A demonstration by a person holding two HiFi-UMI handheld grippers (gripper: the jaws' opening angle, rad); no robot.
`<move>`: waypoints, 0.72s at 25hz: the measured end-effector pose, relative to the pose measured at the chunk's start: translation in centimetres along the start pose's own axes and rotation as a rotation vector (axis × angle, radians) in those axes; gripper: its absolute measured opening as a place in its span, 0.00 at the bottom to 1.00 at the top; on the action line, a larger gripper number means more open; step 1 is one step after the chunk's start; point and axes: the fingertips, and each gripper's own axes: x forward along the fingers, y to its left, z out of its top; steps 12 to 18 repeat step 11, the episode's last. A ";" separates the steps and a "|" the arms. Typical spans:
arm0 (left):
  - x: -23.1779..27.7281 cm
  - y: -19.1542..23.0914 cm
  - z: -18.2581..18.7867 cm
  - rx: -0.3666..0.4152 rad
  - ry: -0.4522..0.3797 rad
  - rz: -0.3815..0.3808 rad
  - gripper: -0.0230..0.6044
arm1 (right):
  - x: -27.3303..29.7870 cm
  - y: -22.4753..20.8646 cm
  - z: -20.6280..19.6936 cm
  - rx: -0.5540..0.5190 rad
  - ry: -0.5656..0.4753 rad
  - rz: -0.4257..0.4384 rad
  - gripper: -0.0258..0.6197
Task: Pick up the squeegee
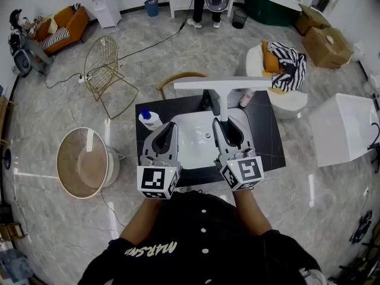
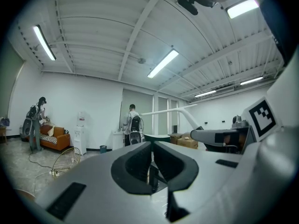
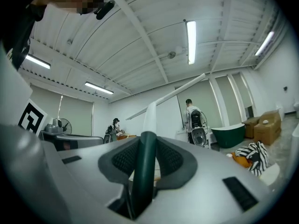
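The squeegee [image 1: 222, 83] has a dark green handle, a white neck and a long white blade. It is held up off the counter, with the blade across the top and the handle pointing toward me. My right gripper [image 1: 229, 130] is shut on the handle, and in the right gripper view the green handle [image 3: 143, 169] stands pinched between the pads. The blade [image 3: 174, 94] slants above them. My left gripper [image 1: 165, 135] hovers level beside it to the left, shut with nothing in it [image 2: 152, 147]. From the left gripper view the squeegee [image 2: 169, 110] shows off to the right.
Below both grippers is a black counter [image 1: 268, 140] with a white basin [image 1: 193, 136]. A white bottle with a blue cap [image 1: 149, 119] stands at its left rear corner. A wire chair [image 1: 105, 70], a round basket [image 1: 85, 162] and a white box [image 1: 341, 129] surround it. A person [image 1: 208, 2] stands far back.
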 end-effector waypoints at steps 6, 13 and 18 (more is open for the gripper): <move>-0.2 0.1 -0.1 -0.007 0.003 0.003 0.07 | 0.0 0.2 0.0 -0.002 0.003 0.004 0.18; -0.5 0.4 0.0 -0.004 0.002 0.008 0.07 | -0.1 0.4 0.0 -0.005 0.004 0.000 0.18; -0.5 0.4 0.0 -0.004 0.002 0.008 0.07 | -0.1 0.4 0.0 -0.005 0.004 0.000 0.18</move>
